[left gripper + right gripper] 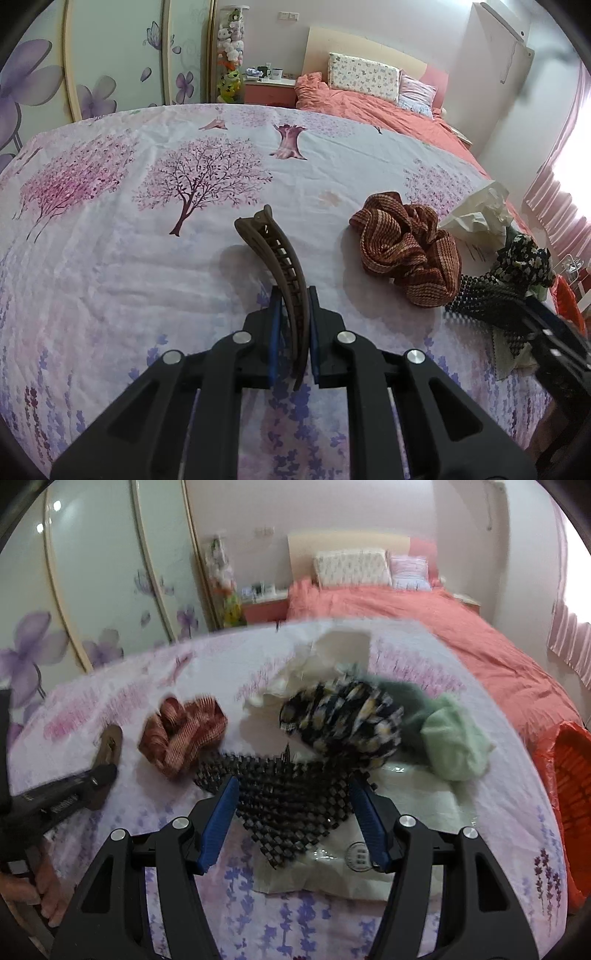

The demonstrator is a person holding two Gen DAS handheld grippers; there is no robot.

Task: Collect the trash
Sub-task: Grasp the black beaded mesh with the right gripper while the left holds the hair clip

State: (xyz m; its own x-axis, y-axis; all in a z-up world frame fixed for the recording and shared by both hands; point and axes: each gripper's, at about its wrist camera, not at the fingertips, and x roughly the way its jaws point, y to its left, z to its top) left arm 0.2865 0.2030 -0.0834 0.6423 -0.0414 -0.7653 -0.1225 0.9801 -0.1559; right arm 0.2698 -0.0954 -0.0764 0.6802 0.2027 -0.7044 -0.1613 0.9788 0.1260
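While left gripper (292, 317) clamps hair clip (273, 251), tip protrudes forward.

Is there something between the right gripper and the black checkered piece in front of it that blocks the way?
Nothing visible does. The right gripper is open, and the black checkered piece already lies between its blue fingers. Only the dark floral scrunchie sits on the piece's far edge, beyond the fingers.
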